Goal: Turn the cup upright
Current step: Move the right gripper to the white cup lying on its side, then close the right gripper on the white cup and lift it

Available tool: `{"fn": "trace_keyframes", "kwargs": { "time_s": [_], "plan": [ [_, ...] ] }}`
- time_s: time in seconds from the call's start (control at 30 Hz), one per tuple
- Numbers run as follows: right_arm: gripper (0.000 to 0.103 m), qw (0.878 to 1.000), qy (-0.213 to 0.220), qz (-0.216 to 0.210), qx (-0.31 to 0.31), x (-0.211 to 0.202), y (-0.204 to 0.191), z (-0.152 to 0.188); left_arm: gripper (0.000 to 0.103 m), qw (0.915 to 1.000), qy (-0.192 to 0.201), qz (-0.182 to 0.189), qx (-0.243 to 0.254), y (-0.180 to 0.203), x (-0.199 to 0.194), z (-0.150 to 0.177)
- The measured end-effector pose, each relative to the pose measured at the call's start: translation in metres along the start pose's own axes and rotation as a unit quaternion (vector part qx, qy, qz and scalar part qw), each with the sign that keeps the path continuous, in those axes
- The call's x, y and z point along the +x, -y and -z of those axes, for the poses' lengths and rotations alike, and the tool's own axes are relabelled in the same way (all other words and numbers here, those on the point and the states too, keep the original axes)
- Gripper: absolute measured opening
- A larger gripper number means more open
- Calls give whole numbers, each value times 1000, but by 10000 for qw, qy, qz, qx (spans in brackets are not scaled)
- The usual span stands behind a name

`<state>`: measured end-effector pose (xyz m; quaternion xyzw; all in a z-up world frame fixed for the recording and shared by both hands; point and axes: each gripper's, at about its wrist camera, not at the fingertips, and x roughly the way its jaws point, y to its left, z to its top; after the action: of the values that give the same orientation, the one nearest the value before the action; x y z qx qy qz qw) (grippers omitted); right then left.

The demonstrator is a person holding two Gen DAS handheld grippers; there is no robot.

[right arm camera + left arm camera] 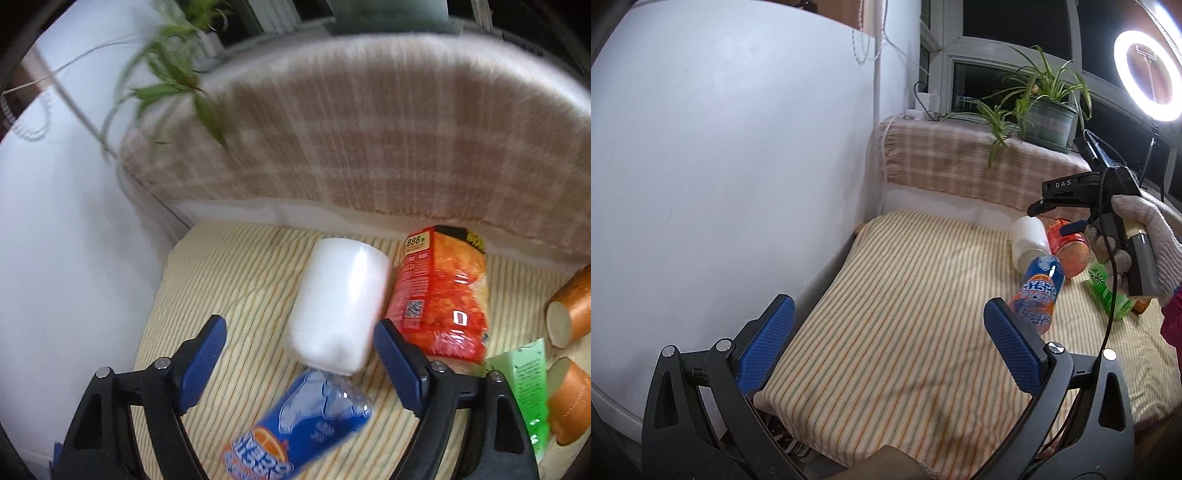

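Both grippers are spread wide and hold nothing: the left gripper (886,332) over the striped cloth (905,295), the right gripper (299,347) just before the white cup (338,306). The cup lies on its side at the far right, between a red packet (443,291) marked "888" and a blue-orange bottle (303,428) whose label is too blurred to read.

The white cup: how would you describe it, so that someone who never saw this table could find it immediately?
Look at the striped cloth on the table, at its far end near the checked blanket. The white cup lies there on its side, beside the red snack bag and above the blue bottle. It alone is plain white, without any label.
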<state>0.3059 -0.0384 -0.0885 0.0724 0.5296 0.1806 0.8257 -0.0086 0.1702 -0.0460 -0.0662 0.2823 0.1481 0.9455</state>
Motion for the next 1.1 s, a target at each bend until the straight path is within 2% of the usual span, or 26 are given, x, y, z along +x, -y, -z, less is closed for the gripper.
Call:
{"fn": "trace_keyframes", "kwargs": {
  "time_s": [0.23, 0.67, 1.0, 1.1],
  "plan": [
    [82, 9995, -155, 288, -8, 27, -4, -10, 103, 9999, -83, -43, -107, -11, 8, 2],
    [81, 9923, -337, 1138, -364, 75, -25, -26, 103, 9996, -136, -66, -242, -20, 15, 4],
    [81, 9783, -576, 1805, -844, 123, -52, -25, 103, 9995, -126, -61, -290, -23, 15, 5],
    [77, 9745, -628, 1926, -966, 132, -54, -23, 103, 9995, -109, -66, -302, -25, 14, 4]
  ]
}}
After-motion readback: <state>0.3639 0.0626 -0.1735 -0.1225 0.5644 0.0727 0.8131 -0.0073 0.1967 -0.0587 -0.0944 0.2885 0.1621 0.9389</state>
